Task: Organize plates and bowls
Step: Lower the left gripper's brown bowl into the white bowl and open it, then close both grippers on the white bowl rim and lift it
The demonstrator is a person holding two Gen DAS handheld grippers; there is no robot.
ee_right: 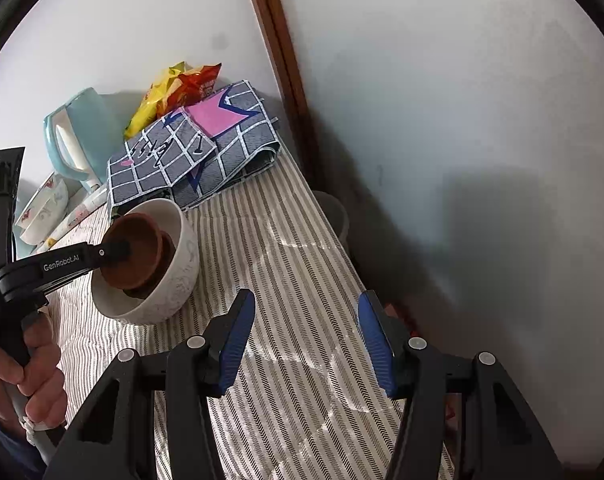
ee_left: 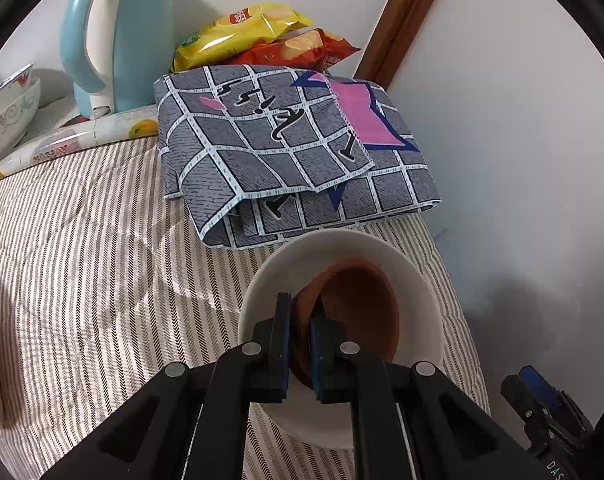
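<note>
— Left gripper [ee_left: 300, 344] is mine, and its jaws are closed on the rim of the brown bowl [ee_left: 361, 308]. One finger is inside the rim, the other outside.

— Where is this brown bowl?

— It sits tilted inside the white bowl [ee_right: 170, 280], leaning toward the side where I grip it. The white bowl stands on the striped cloth [ee_right: 286, 280], just in front of the folded grey towel [ee_left: 286, 152]. From my left camera the far rim of the white bowl seems to touch the towel edge, but I cannot tell for sure.

— And your other tool?

— My right gripper [ee_right: 302, 340] is wide apart and holds nothing. It hovers over the striped cloth, to the right of the white bowl and apart from it.

— What more is on the table?

— Behind the towel lie two snack bags [ee_left: 258, 36], one yellow and one red, against the wall. Left of them stands a blue kettle [ee_left: 118, 32]. At the far left there are patterned bowls [ee_left: 6, 112], nested one in another, well apart from the white bowl.
</note>
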